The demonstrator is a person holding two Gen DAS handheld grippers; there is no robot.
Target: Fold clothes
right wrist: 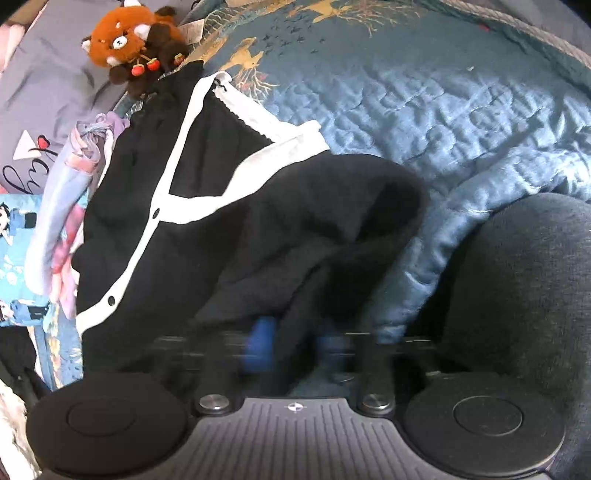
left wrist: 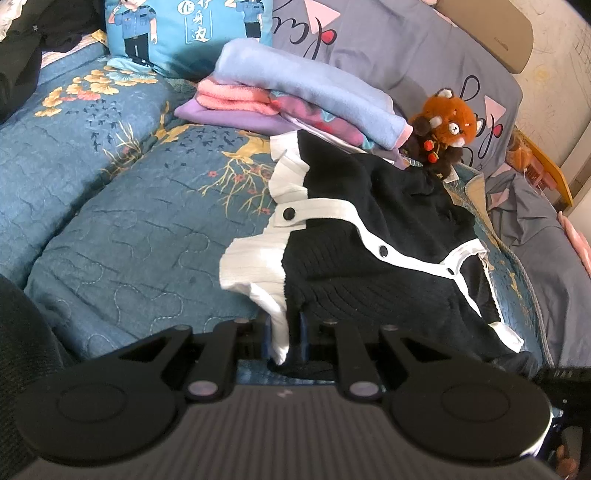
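Blue quilted bedspread (left wrist: 122,236), printed with golden branches and small birds, covers the bed and fills most of both views. Behind it, a grey duvet cover (left wrist: 417,48) with pink triangles and black script is seen, and a blue cushion (left wrist: 184,33) with cartoon figures in uniform is leaned at the head of the bed.

On the bedspread a black cardigan (left wrist: 369,236) with white trim and black buttons is spread out, partly crumpled; its white ribbed cuffs are turned toward the left side of the left wrist view. Just behind the cardigan, a stack of folded clothes (left wrist: 306,99) is placed: light blue on top, then coral pink, then lilac at the bottom. Beside this stack, at the far edge of the cardigan, an orange plush toy (left wrist: 448,127) with dark paws and small red berries is seated.

The left gripper (left wrist: 286,332) is held low at the near edge of the cardigan, and its jaws are clenched on a white hem piece and the black knit next to it. The right gripper (right wrist: 295,343) is shown blurred; its blue fingers (right wrist: 260,343) are seen with a fold of the black cardigan passing between them, and its jaws are taken to be closed on this fold
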